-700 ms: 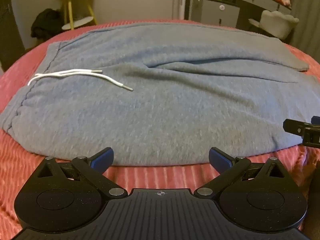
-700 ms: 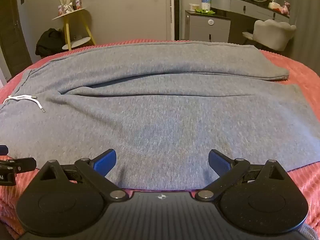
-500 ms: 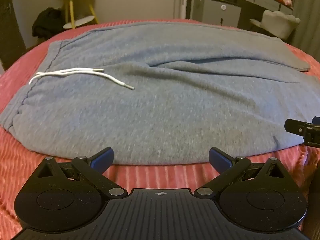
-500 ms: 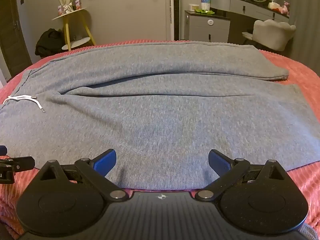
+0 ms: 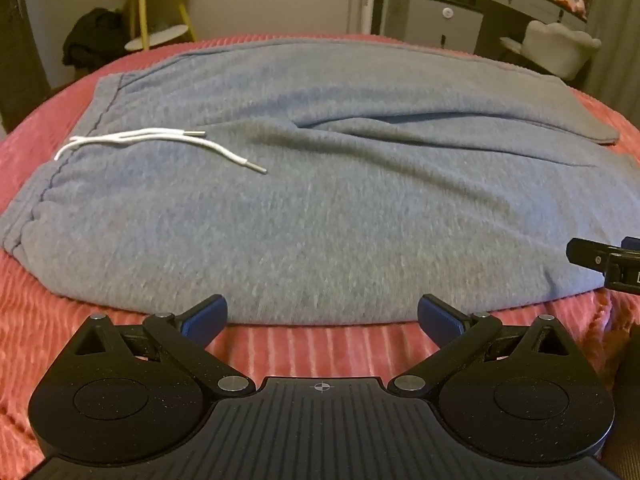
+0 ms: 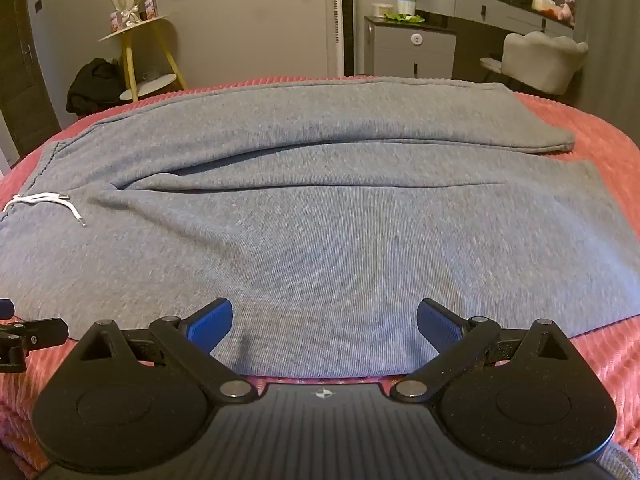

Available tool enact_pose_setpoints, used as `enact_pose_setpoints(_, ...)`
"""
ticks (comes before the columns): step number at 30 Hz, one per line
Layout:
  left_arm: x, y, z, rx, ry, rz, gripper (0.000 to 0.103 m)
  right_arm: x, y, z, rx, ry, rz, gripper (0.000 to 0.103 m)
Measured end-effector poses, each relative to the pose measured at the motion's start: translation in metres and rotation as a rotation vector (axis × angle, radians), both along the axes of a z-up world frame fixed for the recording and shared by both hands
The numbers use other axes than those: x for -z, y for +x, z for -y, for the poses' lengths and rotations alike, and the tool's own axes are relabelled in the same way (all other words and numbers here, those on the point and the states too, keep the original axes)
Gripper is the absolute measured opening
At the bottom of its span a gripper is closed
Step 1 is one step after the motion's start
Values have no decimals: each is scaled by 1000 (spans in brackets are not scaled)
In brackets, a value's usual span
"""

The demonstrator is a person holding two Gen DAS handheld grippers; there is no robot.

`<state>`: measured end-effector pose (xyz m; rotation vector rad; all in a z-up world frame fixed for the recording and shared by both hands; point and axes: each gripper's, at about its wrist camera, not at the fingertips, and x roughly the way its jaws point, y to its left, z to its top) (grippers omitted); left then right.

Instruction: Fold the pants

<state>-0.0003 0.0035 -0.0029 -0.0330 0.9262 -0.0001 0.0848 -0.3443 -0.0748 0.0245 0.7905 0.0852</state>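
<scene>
At the near edge of the ribbed coral-red bedspread [image 5: 304, 350], the left tongs [image 5: 319, 317] sit spread wide apart, gripping nothing, just short of the hem of the grey fleece pants [image 5: 320, 208]. The right tongs [image 6: 324, 322], likewise apart, reach over that same near hem. The pants lie flat across the bed, waistband to the left with its white drawstring [image 5: 160, 142], legs stretching right. Beyond stands a yellow-legged side table [image 6: 140, 44].
</scene>
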Motion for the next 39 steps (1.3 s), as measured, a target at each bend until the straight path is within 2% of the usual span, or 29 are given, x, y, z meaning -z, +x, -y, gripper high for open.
enact_pose_setpoints(27,4,3,0,-22,2,-40,103,1,3,3,15,23,-19,99)
enact_pose_setpoints(39,4,3,-2,-17,-10,-38,103,2,3,0,8,2,-22,99)
